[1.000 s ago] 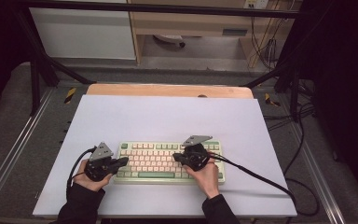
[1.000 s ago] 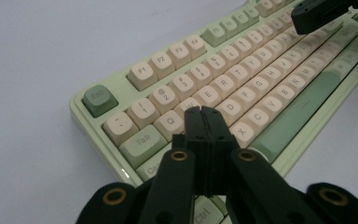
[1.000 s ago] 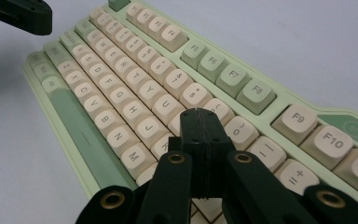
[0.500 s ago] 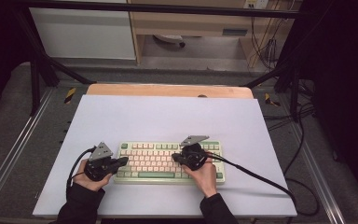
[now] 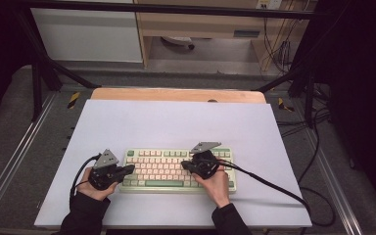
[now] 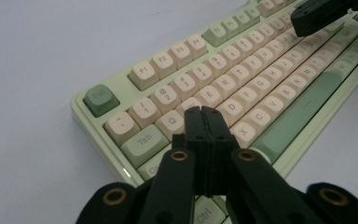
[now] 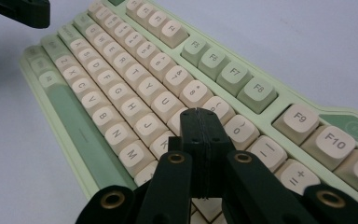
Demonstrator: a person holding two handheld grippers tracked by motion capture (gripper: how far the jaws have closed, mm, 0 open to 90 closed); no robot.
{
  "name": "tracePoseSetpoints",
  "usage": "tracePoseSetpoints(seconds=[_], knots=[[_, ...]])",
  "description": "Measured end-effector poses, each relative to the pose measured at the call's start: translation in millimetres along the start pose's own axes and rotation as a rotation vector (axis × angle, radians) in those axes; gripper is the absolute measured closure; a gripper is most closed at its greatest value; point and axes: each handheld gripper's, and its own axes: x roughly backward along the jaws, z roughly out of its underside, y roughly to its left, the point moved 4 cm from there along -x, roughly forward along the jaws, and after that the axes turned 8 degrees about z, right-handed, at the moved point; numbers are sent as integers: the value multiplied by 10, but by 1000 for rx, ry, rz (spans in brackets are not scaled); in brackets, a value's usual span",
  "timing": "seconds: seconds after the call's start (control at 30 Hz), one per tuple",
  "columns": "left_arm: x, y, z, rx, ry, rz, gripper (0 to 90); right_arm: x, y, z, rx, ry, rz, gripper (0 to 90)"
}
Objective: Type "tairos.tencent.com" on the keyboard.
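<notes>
Your left gripper (image 6: 202, 112) has its jaws pressed together, tips over the keyboard (image 5: 161, 169) near W and S. Your right gripper (image 7: 199, 114), likewise closed, sits around I and K, perhaps touching a key. The keyboard lies near the table's (image 5: 176, 122) front edge.

From the high view I see an evenly lit white bench (image 5: 176, 122), bright but without hard glare, while the surroundings at the left and right edges fall into near-black. The picture is soft and a bit grainy; the key legends on the keyboard (image 5: 161, 169) are unreadable there. Shadows under my hands are faint and diffuse, so the light seems to come from overhead. In the left gripper view the closed left tool (image 6: 203, 112) is fairly sharp, and the far keys blur. The right gripper view shows mild sheen on keycaps near the right tool (image 7: 199, 113).
</notes>
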Motion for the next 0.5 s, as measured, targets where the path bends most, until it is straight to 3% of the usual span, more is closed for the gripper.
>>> tracePoseSetpoints(seconds=[0.23,0.5], knots=[[4,-8,-6,-3,-1,0,897,132,-4,-16,24,-7,4,900],[-2,-19,-17,-5,-3,-1,897,273,-65,28,8,-19,2,900]])
